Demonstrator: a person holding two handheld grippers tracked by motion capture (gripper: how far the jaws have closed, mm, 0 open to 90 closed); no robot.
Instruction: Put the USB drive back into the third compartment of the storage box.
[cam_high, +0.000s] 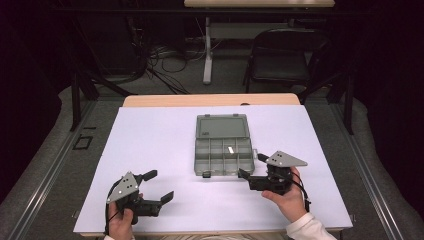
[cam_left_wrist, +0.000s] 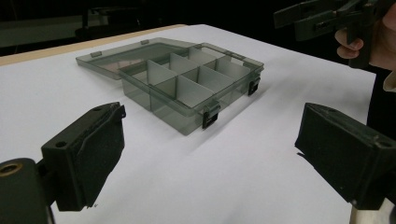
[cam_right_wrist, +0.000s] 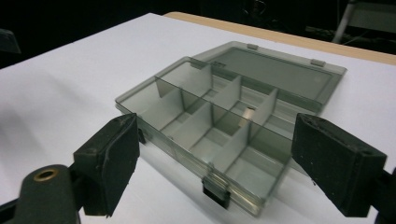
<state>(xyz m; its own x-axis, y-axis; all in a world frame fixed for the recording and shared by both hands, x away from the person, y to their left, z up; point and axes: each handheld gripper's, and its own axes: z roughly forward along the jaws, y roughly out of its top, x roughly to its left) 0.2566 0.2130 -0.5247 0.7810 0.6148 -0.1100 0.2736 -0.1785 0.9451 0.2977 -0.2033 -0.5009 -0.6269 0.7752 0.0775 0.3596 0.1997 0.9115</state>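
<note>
White paper covers the surface (cam_high: 150, 150) where I hold my left hand-held gripper (cam_high: 159, 186), jaws spread and empty, near the front edge. Midway sits a smoky grey translucent plastic compartment box (cam_high: 223, 156), lid lying flat behind. Just beside its near right corner, my right hand-held gripper (cam_high: 251, 165) gapes wide too.

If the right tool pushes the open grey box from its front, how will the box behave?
The compartment box looks like thin clear plastic and almost empty, so it is probably light and would slide on the smooth white sheet. Its flat, low shape should not tip. The open lid lies hinged behind and may flex or drag.
</note>
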